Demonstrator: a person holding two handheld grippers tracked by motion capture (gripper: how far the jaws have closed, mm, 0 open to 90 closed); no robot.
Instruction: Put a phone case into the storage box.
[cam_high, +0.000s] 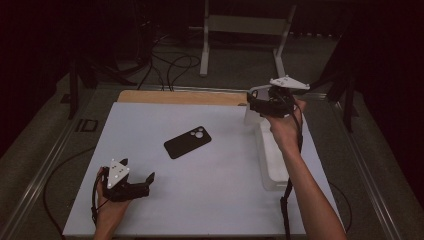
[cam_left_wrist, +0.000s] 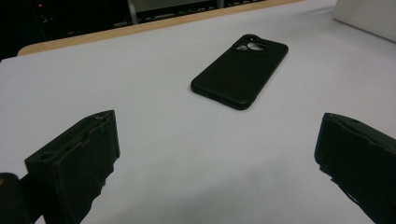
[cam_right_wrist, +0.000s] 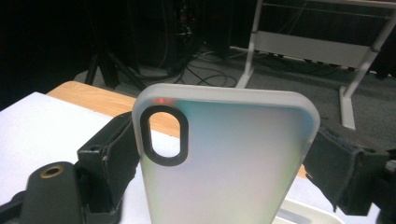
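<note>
Dim room, dark drapes, grey floor with loose cables, white metal frame (cam_high: 245, 30) behind table. Matte white tabletop (cam_high: 200, 200), strip of pale wood (cam_high: 180, 96) along far edge. Long white rectangular tray (cam_high: 272, 165) at right side. Right gripper (cam_high: 257, 106) raised over tray's far end, jaws closed on sides of frosted translucent phone case with black-ringed oval camera hole (cam_right_wrist: 224, 163), upright. Left gripper (cam_high: 137, 170) low near front-left corner, jaws wide apart, nothing between. Smooth matte black phone case (cam_high: 187, 142) flat mid-table, well apart from both
</note>
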